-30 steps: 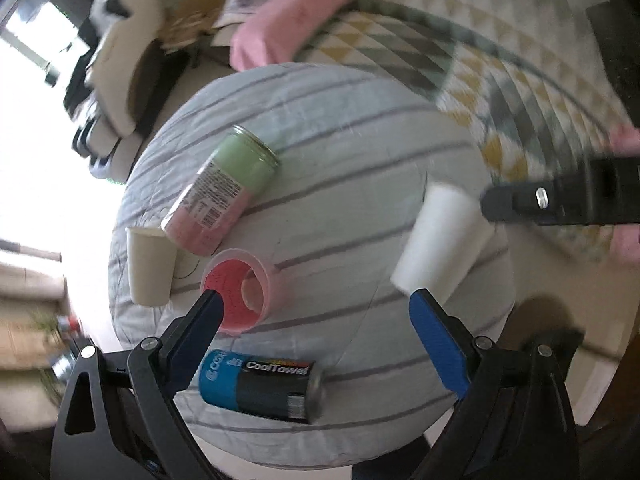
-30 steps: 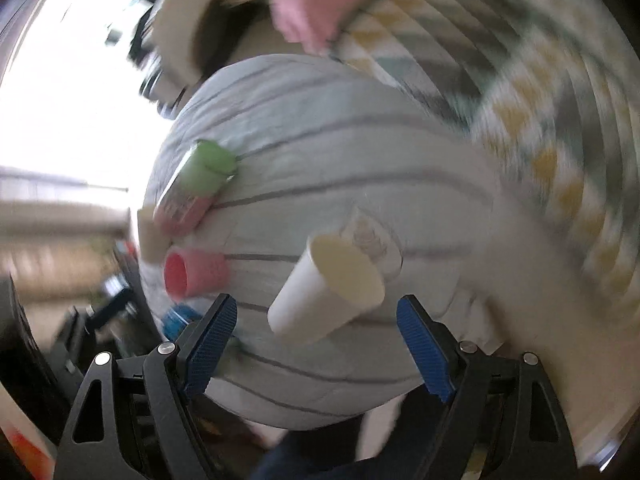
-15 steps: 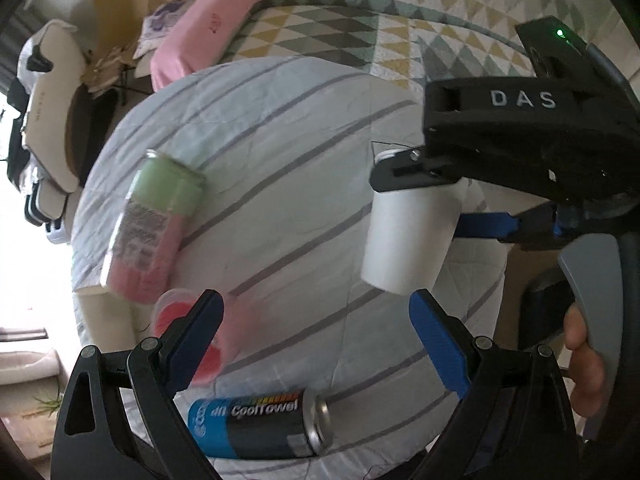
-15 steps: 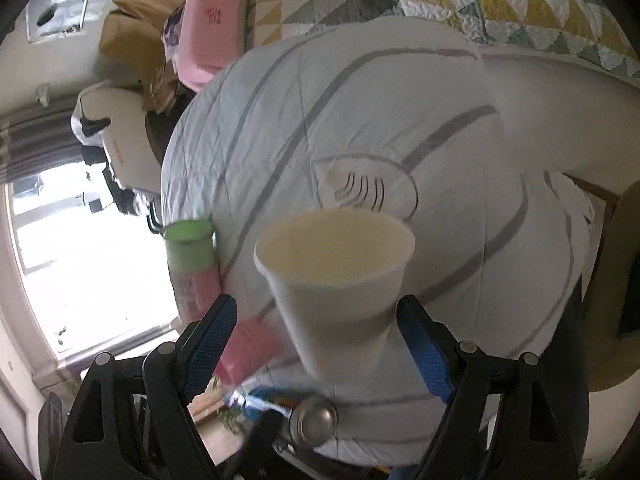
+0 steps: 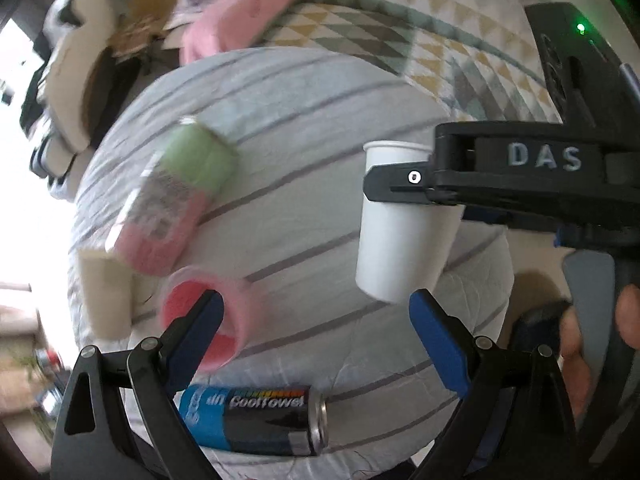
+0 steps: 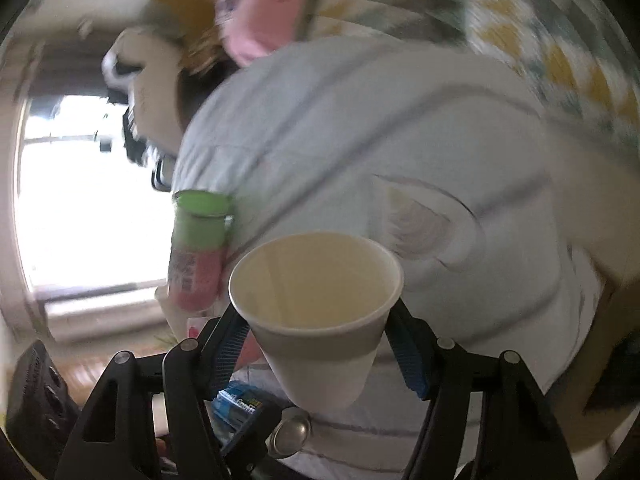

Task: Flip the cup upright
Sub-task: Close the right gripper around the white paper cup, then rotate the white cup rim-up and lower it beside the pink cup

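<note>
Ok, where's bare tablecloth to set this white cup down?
Bare striped cloth lies under the white paper cup and beyond it toward the quilt. Crowded left: green-pink can, pink cup, beige cup; blue-black can near edge.

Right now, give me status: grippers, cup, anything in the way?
Right gripper jaws shut on white paper cup, mouth up, lifted off table. Left gripper open, empty. Pink cup and CoolTowel can lie nearby, not touching it.

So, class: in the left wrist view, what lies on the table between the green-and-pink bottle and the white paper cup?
Only bare striped tablecloth lies between the green-and-pink bottle and the white paper cup, held by the right gripper.
</note>
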Tool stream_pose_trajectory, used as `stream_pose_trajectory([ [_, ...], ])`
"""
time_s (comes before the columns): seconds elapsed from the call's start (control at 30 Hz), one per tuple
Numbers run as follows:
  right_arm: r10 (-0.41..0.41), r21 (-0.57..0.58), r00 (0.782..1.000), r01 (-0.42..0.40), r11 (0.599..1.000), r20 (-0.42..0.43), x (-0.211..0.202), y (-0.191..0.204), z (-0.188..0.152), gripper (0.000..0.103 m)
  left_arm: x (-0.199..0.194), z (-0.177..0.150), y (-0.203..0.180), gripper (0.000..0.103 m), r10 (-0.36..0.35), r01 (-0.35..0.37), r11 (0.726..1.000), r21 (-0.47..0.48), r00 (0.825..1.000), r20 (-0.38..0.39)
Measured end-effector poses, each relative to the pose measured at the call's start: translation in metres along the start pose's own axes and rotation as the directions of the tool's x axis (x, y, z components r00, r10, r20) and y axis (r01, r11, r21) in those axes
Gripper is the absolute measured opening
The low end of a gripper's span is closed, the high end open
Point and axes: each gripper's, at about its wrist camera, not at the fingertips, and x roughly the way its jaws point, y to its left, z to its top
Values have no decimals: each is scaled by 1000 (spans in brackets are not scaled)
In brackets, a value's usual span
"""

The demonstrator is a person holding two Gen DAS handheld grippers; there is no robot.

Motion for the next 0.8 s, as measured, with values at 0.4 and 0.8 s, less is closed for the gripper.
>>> stream_pose_trajectory([
  [0.4,-61,-610,997,18,792,-50,38,109,27,67,-28,-34,62,95,103,-54,853,-519,992,66],
  [0.8,-17,-847,998,-46,529,-65,61,108,0,68,-14,-71,54,95,241,-118,674,-730,968,66],
])
